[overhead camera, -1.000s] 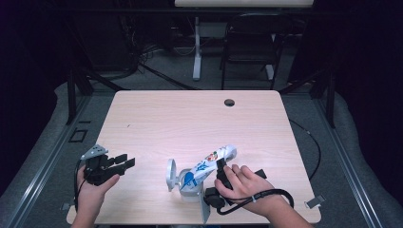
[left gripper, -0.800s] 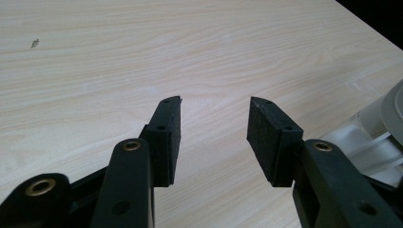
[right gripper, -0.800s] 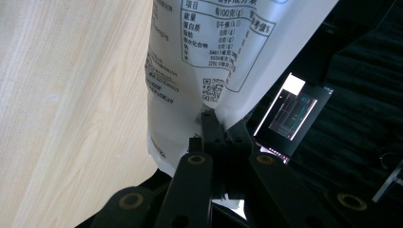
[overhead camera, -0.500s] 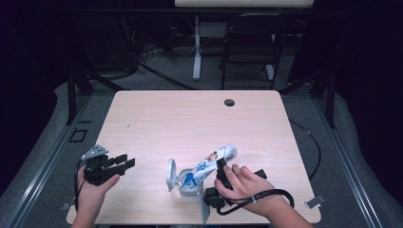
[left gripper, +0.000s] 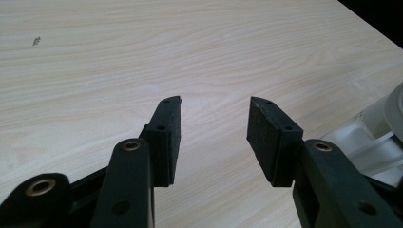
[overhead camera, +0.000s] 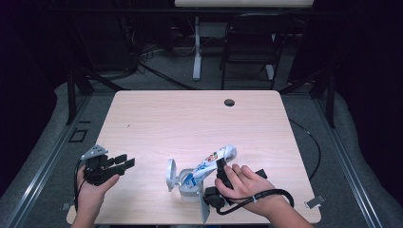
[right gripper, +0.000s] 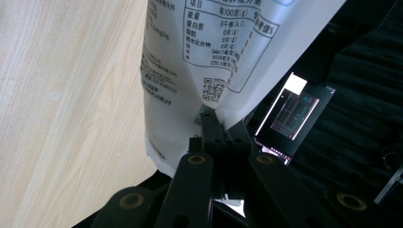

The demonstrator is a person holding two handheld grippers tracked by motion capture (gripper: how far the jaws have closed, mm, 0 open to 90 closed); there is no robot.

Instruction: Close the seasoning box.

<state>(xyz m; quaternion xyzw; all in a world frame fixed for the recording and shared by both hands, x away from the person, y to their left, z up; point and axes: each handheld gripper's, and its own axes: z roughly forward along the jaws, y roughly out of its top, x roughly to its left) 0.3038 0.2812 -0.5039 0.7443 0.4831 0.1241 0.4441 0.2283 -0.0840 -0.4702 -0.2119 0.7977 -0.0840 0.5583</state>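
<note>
1. The bag (overhead camera: 209, 166), a white and blue printed pouch, lay tilted in the lower middle of the high view, its low end over the clear jar (overhead camera: 189, 187) and its high end pointing toward the upper right.
2. Your right gripper (right gripper: 209, 124) had its fingers fully closed on the bag's crimped edge, seen at the centre of the right gripper view; that was a thin hold, so I judged the bag could slip or twist free if you tipped it further.
3. Your left gripper (overhead camera: 124, 163) sat at the lower left of the high view, fingers (left gripper: 167, 137) spread wide with nothing between them, well apart from the jar.
4. Nothing steadied the jar, so the bag's weight could have pushed it over or slid it along the surface (overhead camera: 190, 123).
5. The jar stood with its hinged lid (overhead camera: 170, 174) open to its left; I could not tell what it held.
6. I could not tell whether the bag's low end was open or what was inside; a mouth off the jar's opening would have spilled onto the surface.
</note>
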